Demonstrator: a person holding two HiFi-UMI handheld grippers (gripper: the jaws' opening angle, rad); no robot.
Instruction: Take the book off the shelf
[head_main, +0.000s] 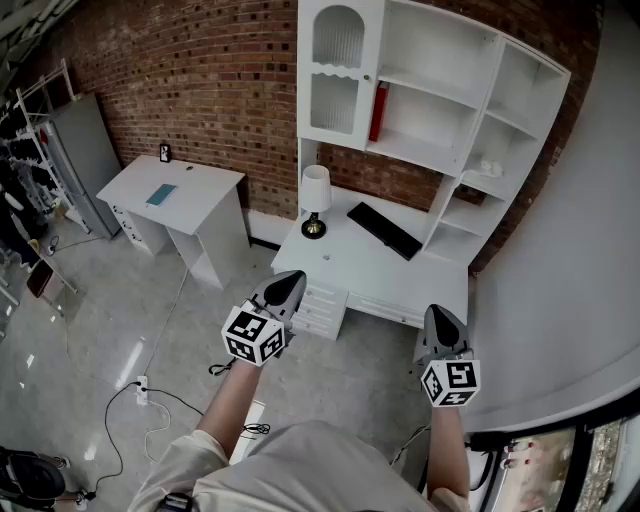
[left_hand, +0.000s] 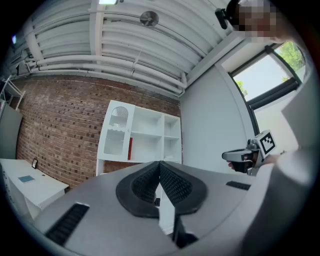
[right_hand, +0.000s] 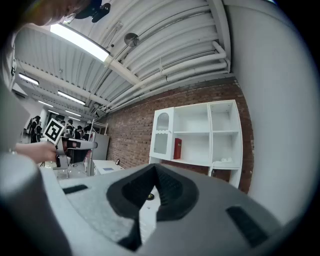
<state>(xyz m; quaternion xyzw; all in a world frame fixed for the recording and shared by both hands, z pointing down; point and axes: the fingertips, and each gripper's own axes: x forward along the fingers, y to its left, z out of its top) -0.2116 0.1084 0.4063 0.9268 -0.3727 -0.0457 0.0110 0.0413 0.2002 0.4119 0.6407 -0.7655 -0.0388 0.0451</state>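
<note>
your left gripper (head_main: 284, 290) and right gripper (head_main: 441, 322) are both closed and empty, well short of the red book (head_main: 379, 111) on the shelf (head_main: 440, 160).

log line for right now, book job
phase: pre-reach | left tool: shut, empty | right tool: shut, empty | red book: upright on shelf, untouched | tools: low, in front of desk

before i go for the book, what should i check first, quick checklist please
1. Red book spotted, upright on the shelf: ok
2. Left gripper empty: ok
3. Right gripper empty: ok
4. Jaws open for a grasp: not ok, both shut
5. Close enough to reach: not ok, both grippers hang short of the desk
6. Lamp clear of the path: cannot tell
</note>
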